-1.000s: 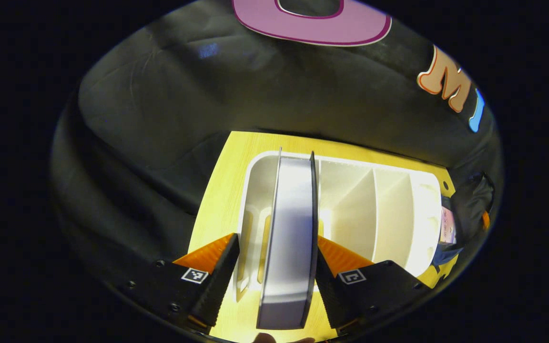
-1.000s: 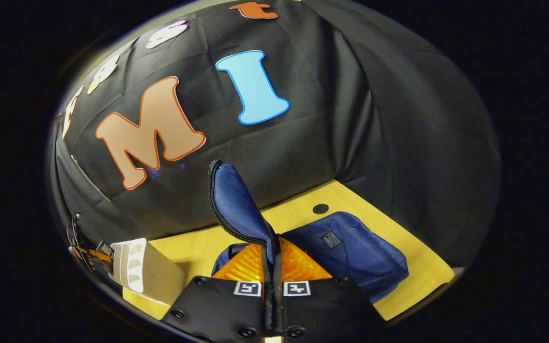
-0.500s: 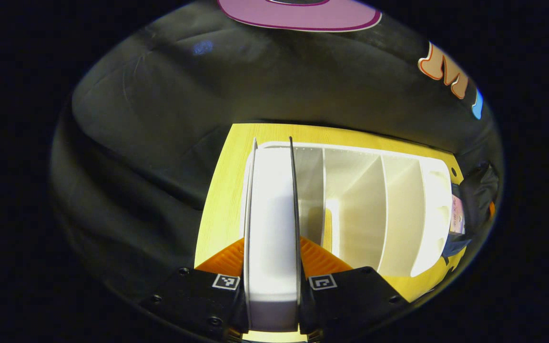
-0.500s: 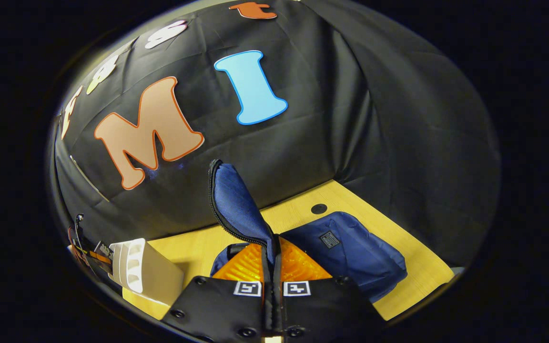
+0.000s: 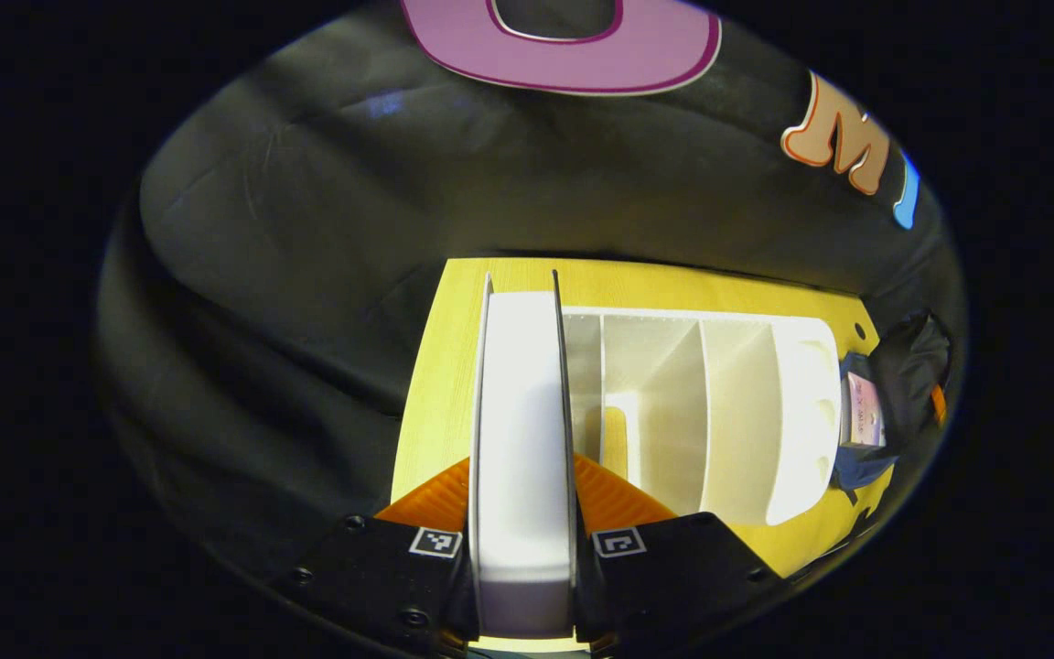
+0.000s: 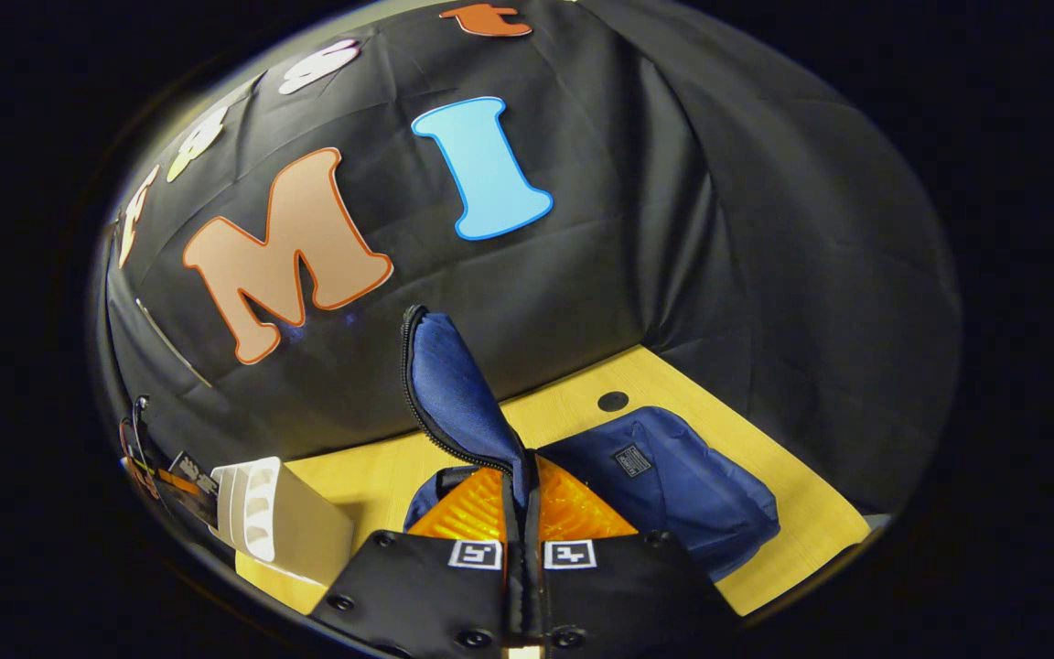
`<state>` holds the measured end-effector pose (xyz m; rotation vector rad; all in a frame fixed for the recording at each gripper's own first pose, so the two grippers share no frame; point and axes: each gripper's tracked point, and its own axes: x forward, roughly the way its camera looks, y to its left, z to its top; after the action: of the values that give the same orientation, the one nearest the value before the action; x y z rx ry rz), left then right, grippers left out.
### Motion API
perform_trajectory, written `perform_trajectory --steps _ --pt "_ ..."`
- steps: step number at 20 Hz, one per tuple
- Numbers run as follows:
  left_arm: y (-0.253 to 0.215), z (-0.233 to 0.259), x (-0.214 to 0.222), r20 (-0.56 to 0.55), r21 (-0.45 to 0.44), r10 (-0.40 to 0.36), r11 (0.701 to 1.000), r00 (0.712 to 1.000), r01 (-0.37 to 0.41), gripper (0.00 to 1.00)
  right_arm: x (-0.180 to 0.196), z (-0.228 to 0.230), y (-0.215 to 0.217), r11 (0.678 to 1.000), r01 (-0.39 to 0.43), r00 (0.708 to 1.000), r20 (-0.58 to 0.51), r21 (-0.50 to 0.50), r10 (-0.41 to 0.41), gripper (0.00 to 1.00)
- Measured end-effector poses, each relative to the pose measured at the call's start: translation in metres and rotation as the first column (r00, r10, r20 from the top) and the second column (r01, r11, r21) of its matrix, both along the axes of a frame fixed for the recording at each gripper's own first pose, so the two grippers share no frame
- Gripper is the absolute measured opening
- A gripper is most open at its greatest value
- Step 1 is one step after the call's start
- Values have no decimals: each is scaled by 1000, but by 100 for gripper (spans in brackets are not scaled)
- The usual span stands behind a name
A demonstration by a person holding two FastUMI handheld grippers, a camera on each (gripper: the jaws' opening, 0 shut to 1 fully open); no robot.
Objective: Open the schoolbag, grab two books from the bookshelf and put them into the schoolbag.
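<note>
My left tongs (image 5: 521, 513) clamp a white book (image 5: 520, 430) at the bookshelf's (image 5: 747, 412) end slot on the tabletop (image 5: 440, 384), while my right tongs (image 6: 521, 513) pinch the blue schoolbag's (image 6: 673, 485) zippered flap (image 6: 454, 394) upright.

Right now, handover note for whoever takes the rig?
Left tool: shut on a thick white-paged book, held upright at the left end of the white plastic bookshelf.
Right tool: shut on the raised zippered flap of the blue fabric schoolbag, which lies on the yellow wooden table.
Done: bag open.
Left: carry this book into the bag; I cannot tell whether another is already inside.
</note>
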<state>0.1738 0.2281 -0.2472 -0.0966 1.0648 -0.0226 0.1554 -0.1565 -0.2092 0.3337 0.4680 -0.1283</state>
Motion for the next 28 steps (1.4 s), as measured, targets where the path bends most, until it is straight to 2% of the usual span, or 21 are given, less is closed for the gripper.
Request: perform_trajectory --steps 5,10,13,16,18,19,21,22,23,26,28 --pt "-3 10 7 41 -83 47 996 998 -44 36 0 1 -1 1000 -5 1000 0 2 5 4" --pt "5 43 5 109 -197 124 975 986 -101 36 0 2 -1 1000 -13 1000 -1 -1 13 3" --pt "14 63 -2 138 -262 157 958 978 -117 36 -1 2 0 1000 -23 1000 -8 -1 22 3" --pt "25 78 -11 160 -352 229 922 960 -161 36 0 2 0 1000 -27 1000 -10 -6 27 3" --pt "27 89 -20 166 -451 286 873 944 -185 36 0 3 1 999 -34 999 -11 -14 34 7" --pt "23 98 -20 163 -530 322 826 933 -192 36 0 2 0 999 -39 999 -15 -19 39 4" --pt "15 115 -22 154 -689 405 698 901 -196 36 -1 2 2 999 -49 999 -20 -23 49 4" --pt "16 118 -20 145 -742 438 641 887 -195 36 -1 3 2 998 -51 999 -20 -26 51 4" --pt "16 121 -20 142 -778 460 599 877 -189 36 -2 2 2 998 -53 998 -23 -31 52 3" --pt "16 128 -33 129 -852 509 496 851 -168 36 -5 4 2 998 -57 998 -24 -37 56 3" --pt "12 131 -35 127 -882 529 448 839 -149 36 -6 4 1 998 -58 998 -29 -36 57 3"
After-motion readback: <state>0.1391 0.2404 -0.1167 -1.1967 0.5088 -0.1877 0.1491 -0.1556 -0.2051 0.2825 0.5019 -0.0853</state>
